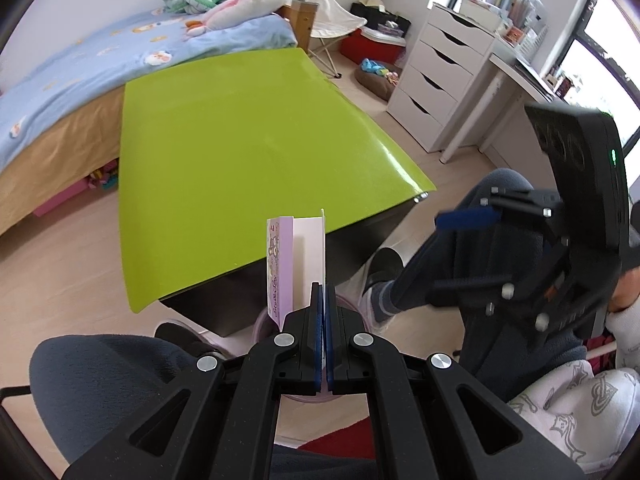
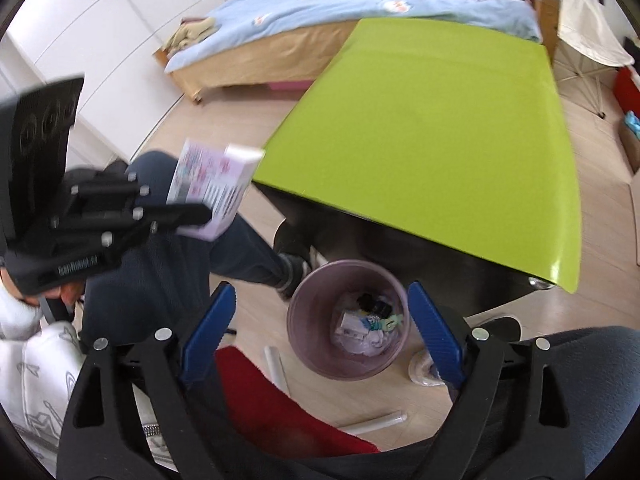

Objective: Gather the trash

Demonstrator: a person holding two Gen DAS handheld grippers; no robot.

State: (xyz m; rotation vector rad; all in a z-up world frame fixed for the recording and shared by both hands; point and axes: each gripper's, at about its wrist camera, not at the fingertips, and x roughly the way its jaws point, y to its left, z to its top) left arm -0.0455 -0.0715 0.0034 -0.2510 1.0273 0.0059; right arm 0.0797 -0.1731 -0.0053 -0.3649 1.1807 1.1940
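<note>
The left claw (image 1: 323, 300) is clenched on one flap of a small purple box (image 1: 280, 264). The box is open at the top and stands up in the air, past the near edge of the green counter (image 1: 240, 140). In the right wrist view the same box (image 2: 212, 188) looks blurry, above the person's knee and up to the left of the bin (image 2: 348, 320).

The right claw (image 2: 320, 324) is spread wide with nothing in it. The bin sits on the floor between its blue pads (image 2: 436, 332), close to the counter's dark side. Bits of paper and small scraps lie in the bin.

The person's legs in dark pants and a shoe (image 2: 294, 276) are beside the bin. A red cloth (image 2: 276, 404) and two clear tubes (image 2: 276, 368) lie on the wood floor near it.

Behind the counter is a bed (image 1: 80, 64) with a blue cover and soft toys (image 1: 240, 4). A white drawer chest (image 1: 440, 76) stands by a bright window, with a folding chair (image 1: 332, 20) and a red box (image 1: 372, 46) near it.
</note>
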